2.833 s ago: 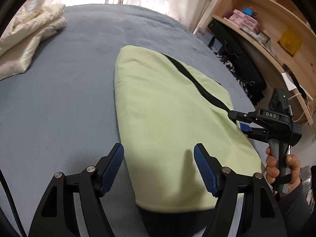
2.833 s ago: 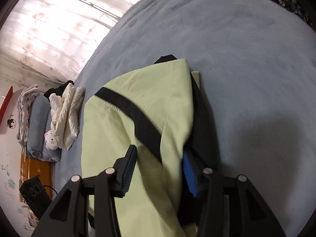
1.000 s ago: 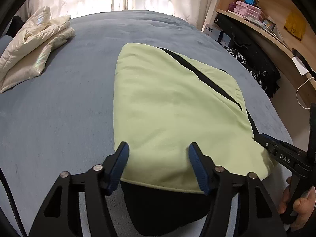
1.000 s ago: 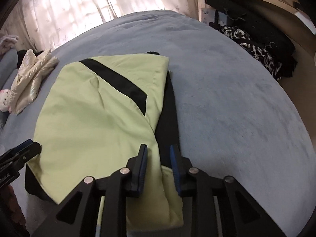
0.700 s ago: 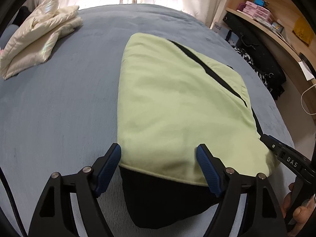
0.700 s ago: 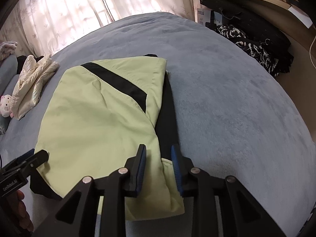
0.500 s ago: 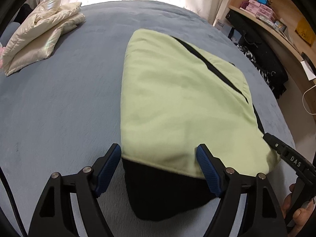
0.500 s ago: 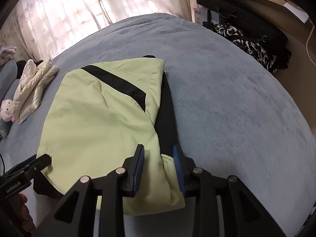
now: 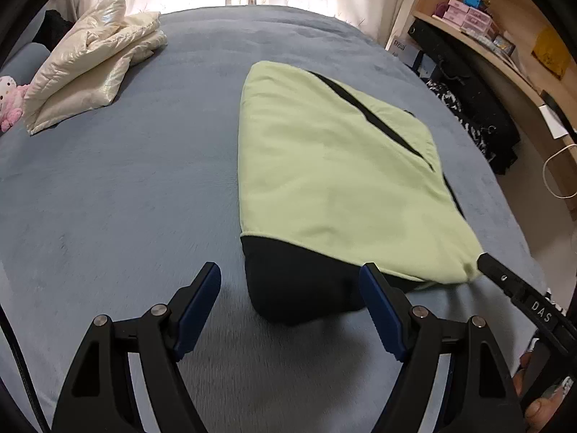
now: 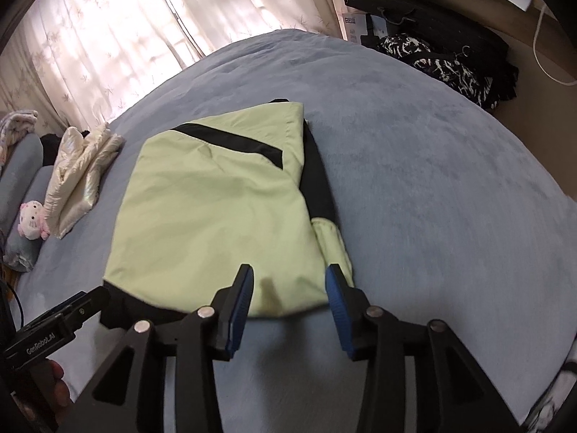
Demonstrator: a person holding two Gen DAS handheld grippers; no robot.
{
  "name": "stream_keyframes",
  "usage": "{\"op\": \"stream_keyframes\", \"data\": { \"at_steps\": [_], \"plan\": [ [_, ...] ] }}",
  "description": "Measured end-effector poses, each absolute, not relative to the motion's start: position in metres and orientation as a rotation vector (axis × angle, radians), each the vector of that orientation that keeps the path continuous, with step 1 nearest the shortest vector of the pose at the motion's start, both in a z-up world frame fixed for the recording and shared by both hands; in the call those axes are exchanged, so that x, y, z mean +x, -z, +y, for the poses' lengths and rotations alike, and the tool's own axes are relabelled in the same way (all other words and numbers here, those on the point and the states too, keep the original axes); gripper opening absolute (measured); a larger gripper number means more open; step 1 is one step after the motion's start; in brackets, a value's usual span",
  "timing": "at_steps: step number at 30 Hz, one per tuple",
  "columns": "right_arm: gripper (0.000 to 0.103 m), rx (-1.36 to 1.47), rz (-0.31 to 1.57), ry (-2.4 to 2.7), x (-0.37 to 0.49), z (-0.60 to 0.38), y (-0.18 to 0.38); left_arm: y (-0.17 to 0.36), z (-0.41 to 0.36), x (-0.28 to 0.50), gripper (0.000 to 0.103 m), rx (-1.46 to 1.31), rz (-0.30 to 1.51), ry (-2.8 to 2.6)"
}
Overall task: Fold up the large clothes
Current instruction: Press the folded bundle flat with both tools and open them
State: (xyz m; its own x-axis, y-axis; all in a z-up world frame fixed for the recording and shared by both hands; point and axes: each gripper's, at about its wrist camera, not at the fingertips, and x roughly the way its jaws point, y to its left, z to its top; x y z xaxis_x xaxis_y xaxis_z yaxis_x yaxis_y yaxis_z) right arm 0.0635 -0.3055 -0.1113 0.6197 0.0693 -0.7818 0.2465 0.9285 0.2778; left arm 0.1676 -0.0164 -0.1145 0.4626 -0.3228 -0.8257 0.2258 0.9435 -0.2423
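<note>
The pale green, black-trimmed fabric garment (image 9: 335, 176) is lying folded flat on the blue-grey plush bed (image 9: 126, 187), while the left hand-held gripper (image 9: 290, 301) is standing wide and the right hand-held gripper (image 10: 288, 288), just opening, is gripping nothing, apparently releasing the finished fold.

Soft daylight through blown-out curtains (image 10: 108, 36), dimmer foreground, faint shadows on the bed (image 9: 126, 198), heavy fisheye bending, black corners, slight blur toward the edges
</note>
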Motion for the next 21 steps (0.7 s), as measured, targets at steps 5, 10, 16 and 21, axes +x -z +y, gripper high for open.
{"op": "stream_keyframes", "data": {
  "at_steps": [5, 10, 16, 21],
  "plan": [
    [0.042, 0.383, 0.911, 0.066, 0.056, -0.295, 0.106, 0.103, -0.007, 0.157, 0.077, -0.134, 1.027, 0.349],
    [0.051, 0.344, 0.917, 0.03, 0.055, -0.283, 0.093, 0.095, -0.003, 0.154, 0.077, -0.134, 1.023, 0.356],
    [0.064, 0.279, 0.914, 0.001, 0.06, -0.287, 0.068, 0.093, 0.003, 0.156, 0.087, -0.153, 1.049, 0.399],
    [0.068, 0.357, 0.932, -0.017, 0.071, -0.311, 0.06, 0.097, 0.016, 0.168, 0.088, -0.213, 1.084, 0.425]
  ]
}}
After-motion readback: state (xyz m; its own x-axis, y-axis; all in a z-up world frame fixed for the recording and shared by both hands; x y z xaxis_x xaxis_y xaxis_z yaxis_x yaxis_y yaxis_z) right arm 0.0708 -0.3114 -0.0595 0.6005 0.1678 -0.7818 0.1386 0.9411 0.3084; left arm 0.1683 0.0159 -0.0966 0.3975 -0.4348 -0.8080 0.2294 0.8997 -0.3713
